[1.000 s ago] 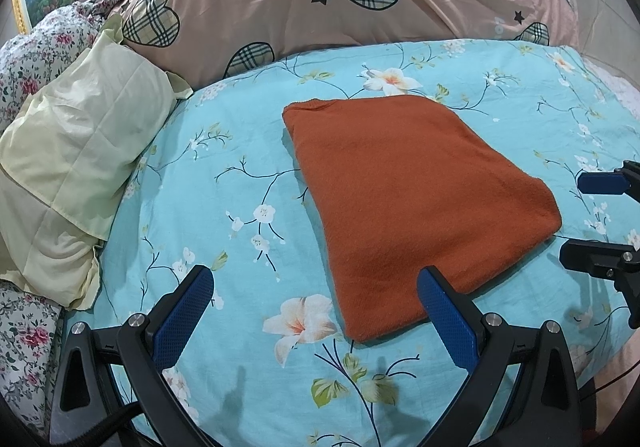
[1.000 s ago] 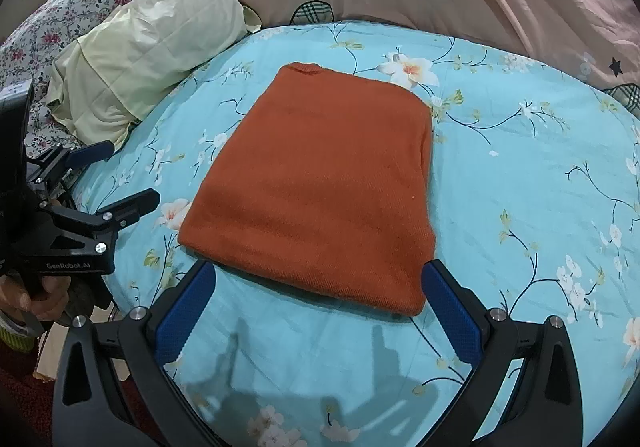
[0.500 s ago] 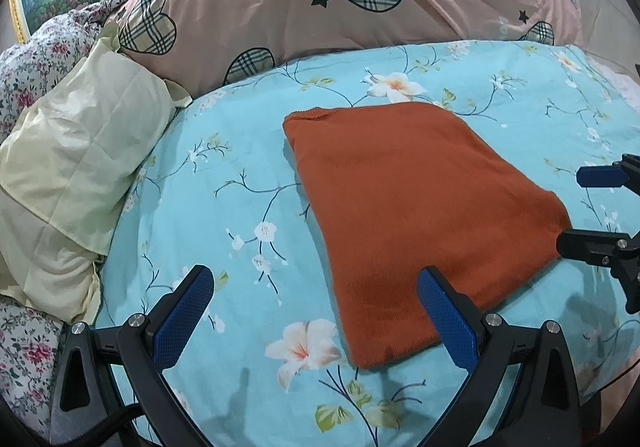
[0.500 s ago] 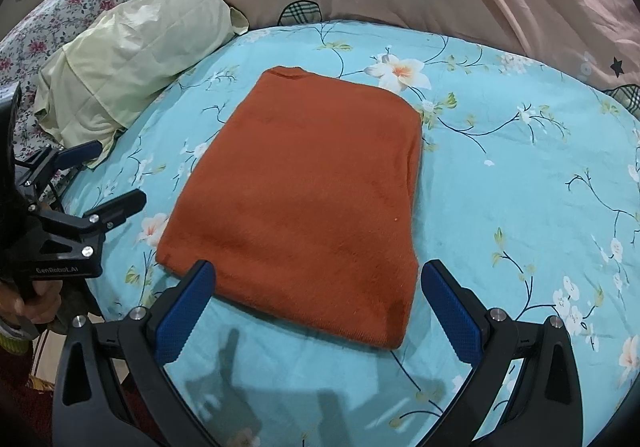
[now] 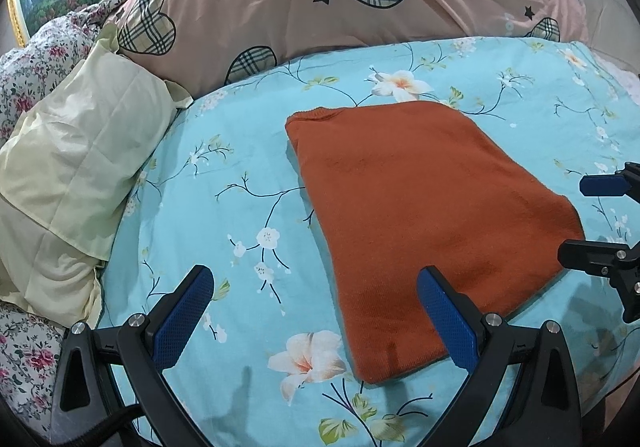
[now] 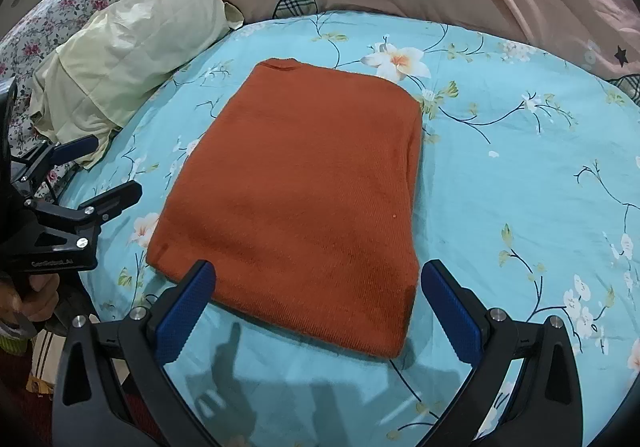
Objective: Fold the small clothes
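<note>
Two grippers, left (image 5: pixel 316 311) and right (image 6: pixel 318 307), jaws spread wide and holding nothing; folded orange garment (image 6: pixel 304 191) lies flat between them on floral sheet (image 6: pixel 520 175).

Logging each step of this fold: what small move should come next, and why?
Probably bring both grippers down onto the near edge of the rust-orange knit garment. It lies flat, folded to a rectangle, on the turquoise floral bedsheet; the left gripper and right gripper are open, holding nothing.

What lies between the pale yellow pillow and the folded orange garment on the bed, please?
Only bare floral sheet: no object separates the pillow from the orange garment. The left wrist view shows this stretch best.
</note>
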`<act>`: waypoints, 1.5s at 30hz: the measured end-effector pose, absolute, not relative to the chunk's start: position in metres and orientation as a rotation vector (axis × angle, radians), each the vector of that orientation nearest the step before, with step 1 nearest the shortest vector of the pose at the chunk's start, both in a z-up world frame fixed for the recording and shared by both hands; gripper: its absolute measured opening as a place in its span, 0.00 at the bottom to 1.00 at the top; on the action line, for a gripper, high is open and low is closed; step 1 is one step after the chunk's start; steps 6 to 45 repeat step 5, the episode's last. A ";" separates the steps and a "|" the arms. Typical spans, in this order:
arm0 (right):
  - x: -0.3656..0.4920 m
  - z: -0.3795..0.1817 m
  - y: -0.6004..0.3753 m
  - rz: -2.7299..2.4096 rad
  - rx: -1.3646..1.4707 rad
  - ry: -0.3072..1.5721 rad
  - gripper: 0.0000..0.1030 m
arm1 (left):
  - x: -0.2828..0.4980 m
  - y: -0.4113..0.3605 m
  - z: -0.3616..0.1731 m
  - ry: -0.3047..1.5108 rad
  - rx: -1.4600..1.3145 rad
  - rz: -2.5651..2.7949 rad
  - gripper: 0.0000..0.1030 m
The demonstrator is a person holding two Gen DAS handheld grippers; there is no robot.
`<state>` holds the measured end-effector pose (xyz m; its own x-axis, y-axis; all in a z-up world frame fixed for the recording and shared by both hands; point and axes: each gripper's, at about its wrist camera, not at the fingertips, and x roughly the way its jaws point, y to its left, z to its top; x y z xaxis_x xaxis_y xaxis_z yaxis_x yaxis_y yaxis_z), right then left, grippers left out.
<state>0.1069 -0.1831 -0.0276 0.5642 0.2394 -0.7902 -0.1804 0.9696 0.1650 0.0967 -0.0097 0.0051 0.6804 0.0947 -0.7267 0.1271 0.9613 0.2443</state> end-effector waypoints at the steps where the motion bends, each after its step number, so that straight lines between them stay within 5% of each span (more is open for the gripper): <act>1: 0.108 -0.029 -0.183 0.247 0.071 0.942 0.99 | 0.097 -0.009 0.005 0.825 0.282 -0.021 0.99; 45: 0.115 -0.034 -0.180 0.250 0.081 0.953 0.99 | 0.100 -0.007 0.003 0.824 0.267 -0.025 0.99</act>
